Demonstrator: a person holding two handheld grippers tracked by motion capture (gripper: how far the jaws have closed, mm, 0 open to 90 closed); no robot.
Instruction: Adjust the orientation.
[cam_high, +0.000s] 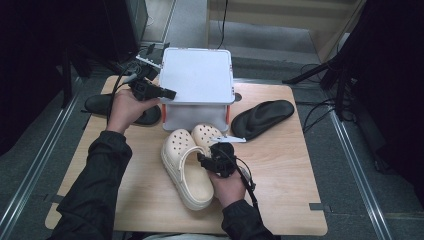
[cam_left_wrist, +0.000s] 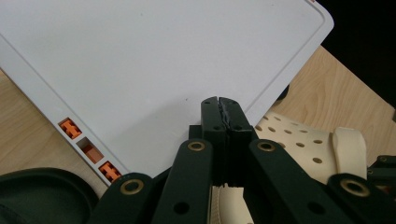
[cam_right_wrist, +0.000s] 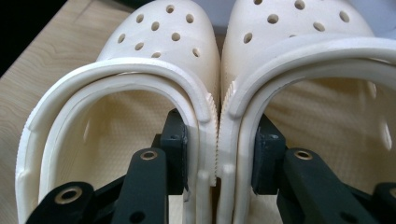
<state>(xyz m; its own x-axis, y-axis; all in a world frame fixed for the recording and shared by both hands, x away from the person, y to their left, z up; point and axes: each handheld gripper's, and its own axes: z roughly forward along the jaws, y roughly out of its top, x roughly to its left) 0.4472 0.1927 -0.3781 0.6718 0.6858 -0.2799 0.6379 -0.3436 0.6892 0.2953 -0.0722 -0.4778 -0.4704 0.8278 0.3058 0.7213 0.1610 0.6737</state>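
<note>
On the pale wooden tabletop (cam_high: 280, 165), the left gripper (cam_left_wrist: 219, 109), jaws fully shut, props up the white plastic lid (cam_high: 197, 75) of the shoe box while the right gripper's (cam_right_wrist: 217, 154) half-closed jaws pinch the adjoining inner walls of the cream perforated clogs (cam_right_wrist: 187, 56) near its front, so stowing them seems barely begun.

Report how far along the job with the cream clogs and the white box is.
Done: the box lid is raised, with the left tongs shut against it. In hand: the right tongs pinch the touching inner walls of both cream clogs, one jaw inside each shoe; the pair rests on the table before the white box. Left, probably: move the clogs into the box. The two black sandals lie untouched.
</note>
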